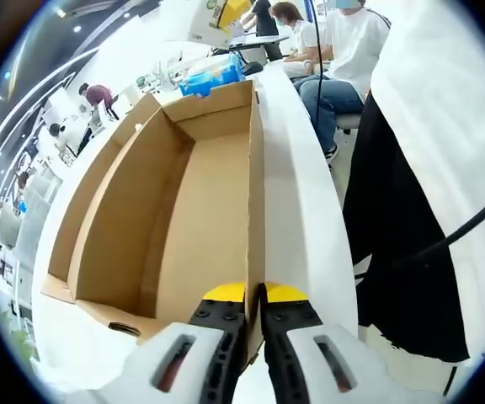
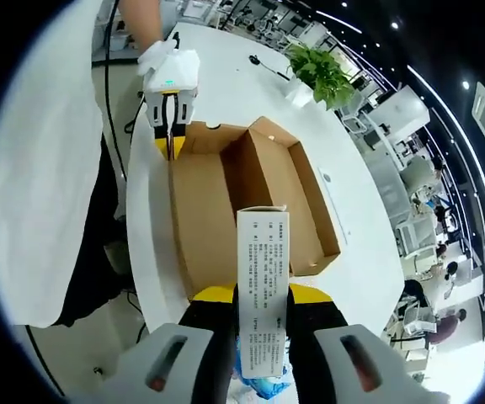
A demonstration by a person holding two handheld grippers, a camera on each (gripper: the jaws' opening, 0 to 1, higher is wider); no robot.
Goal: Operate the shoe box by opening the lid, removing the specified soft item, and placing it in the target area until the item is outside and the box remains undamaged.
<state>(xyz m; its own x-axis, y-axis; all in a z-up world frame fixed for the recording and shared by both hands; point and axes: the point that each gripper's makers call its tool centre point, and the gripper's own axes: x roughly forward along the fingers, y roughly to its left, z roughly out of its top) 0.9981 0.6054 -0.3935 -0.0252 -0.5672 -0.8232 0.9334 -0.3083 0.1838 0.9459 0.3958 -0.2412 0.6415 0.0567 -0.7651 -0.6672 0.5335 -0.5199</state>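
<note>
Already opened, the shoe box (image 1: 175, 210) is pinched at its wall by the left tool (image 1: 253, 324); a white carton (image 2: 263, 286) is clamped in the right tool (image 2: 261, 324), above the worktop (image 2: 226, 59), placing left.

A long white table (image 1: 297, 168) runs ahead of the left tongs. Beyond its far end, seated people (image 1: 343, 50) work at desks. Ahead of the right tongs a potted plant (image 2: 322, 74) stands on the table, with more desks (image 2: 411, 181) and ceiling lights (image 2: 466, 84) beyond.

A potted plant (image 2: 320, 74) stands on the white table (image 2: 226, 76); seated people (image 1: 343, 50) nearby.
</note>
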